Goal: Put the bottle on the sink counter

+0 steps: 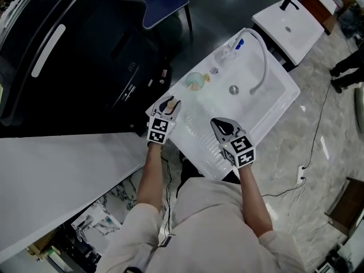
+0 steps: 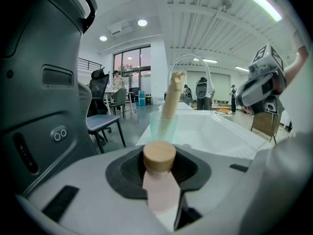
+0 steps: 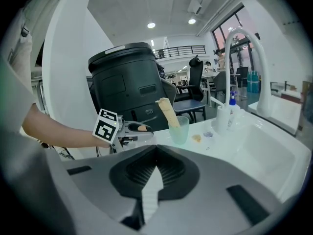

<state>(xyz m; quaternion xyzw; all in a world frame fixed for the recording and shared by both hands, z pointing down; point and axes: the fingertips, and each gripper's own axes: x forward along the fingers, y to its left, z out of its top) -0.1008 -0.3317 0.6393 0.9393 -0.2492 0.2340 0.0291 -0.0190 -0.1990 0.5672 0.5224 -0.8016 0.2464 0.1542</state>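
Observation:
A small pink bottle with a wooden cap (image 2: 159,156) sits between the jaws of my left gripper (image 2: 160,182), which is shut on it. In the head view the left gripper (image 1: 168,107) hovers at the left corner of the white sink counter (image 1: 196,144), with the bottle's cap (image 1: 170,103) showing at its tip. The right gripper view shows that cap (image 3: 142,128) too. My right gripper (image 1: 223,127) hangs over the ribbed drainboard, jaws together and holding nothing (image 3: 155,166).
A pale green cup (image 1: 195,82) holding a tan stick stands on the counter beyond the left gripper. An arched faucet (image 1: 263,56) and a blue-capped dispenser (image 1: 238,44) are at the far end. A big black machine (image 1: 85,56) stands left, a white table (image 1: 57,175) near left.

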